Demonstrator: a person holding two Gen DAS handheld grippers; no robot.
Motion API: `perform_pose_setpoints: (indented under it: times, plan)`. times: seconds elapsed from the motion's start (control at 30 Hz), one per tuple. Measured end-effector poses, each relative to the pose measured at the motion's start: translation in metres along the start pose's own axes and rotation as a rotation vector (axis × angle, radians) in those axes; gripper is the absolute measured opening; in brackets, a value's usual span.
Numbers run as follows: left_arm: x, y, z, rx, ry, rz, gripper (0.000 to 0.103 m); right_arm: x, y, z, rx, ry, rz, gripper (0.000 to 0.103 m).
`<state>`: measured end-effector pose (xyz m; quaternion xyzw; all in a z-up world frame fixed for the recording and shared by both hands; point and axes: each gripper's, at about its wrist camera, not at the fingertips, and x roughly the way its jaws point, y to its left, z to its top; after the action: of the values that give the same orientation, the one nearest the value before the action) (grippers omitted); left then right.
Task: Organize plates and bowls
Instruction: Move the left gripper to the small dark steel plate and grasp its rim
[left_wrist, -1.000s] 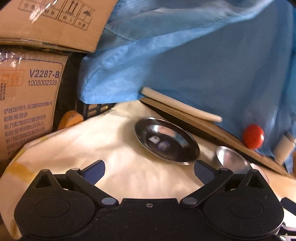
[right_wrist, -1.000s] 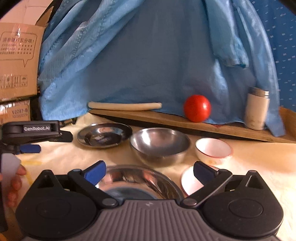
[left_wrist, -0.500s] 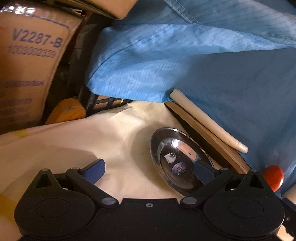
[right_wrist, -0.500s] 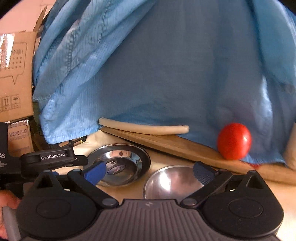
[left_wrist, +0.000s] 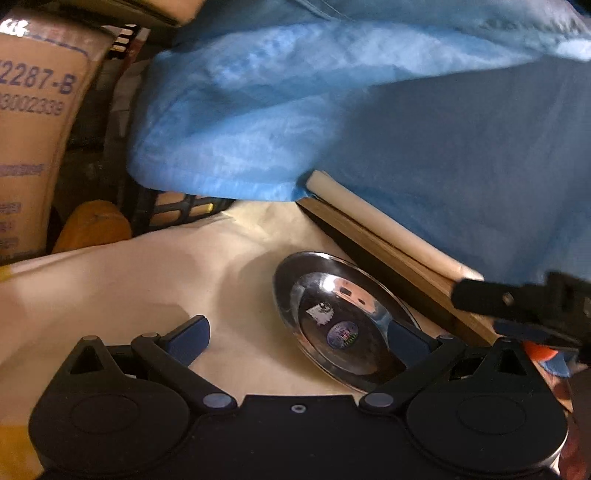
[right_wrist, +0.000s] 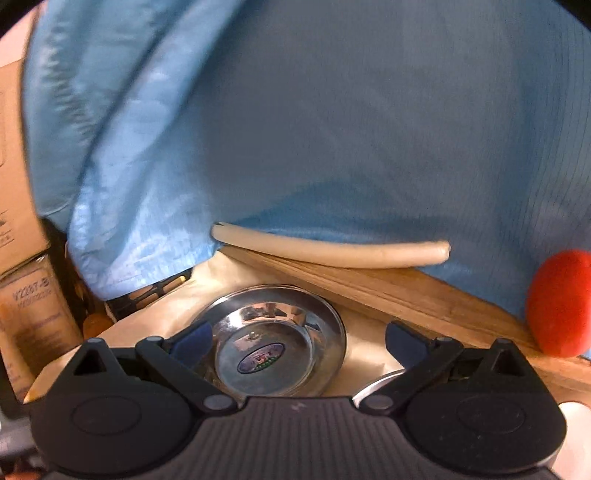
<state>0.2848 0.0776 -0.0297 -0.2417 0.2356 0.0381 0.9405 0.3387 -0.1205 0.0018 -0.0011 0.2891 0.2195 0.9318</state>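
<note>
right tool (right_wrist: 298, 341) advanced (gaping), board (right_wrist: 388, 286) behind plate (right_wrist: 275, 343)

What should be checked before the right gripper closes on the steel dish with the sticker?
1. Right gripper jaws open: ok.
2. Steel dish lies between its fingers: partly; the left fingertip overlaps the rim, the right one sits past it.
3. Dish is empty, only a sticker inside: ok.
4. Left gripper is open and holds nothing: ok.
5. Left gripper clear of the dish: not ok; one fingertip overlaps it.
6. Finger height against the rim: cannot tell.
</note>
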Motion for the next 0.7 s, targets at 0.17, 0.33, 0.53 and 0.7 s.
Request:
perform_pose_setpoints:
  times: [0.17,0.33,0.53,0.7]
  plan:
    - [0.003,0.001,0.000,-0.005,-0.010,-0.010,0.097,0.018,-0.009,0.004,0.024,0.049,-0.004,0.099]
    - [0.005,0.003,0.000,-0.023,-0.008,-0.043,0.079,0.038,-0.009,0.006,-0.004,0.106,-0.041,0.091]
    - [0.008,0.003,0.000,-0.027,0.008,-0.069,0.062,0.057,-0.005,0.005,-0.044,0.171,-0.079,0.081]
    - [0.011,0.005,0.000,-0.033,0.016,-0.065,0.050,0.070,-0.005,0.005,-0.044,0.216,-0.086,0.067]
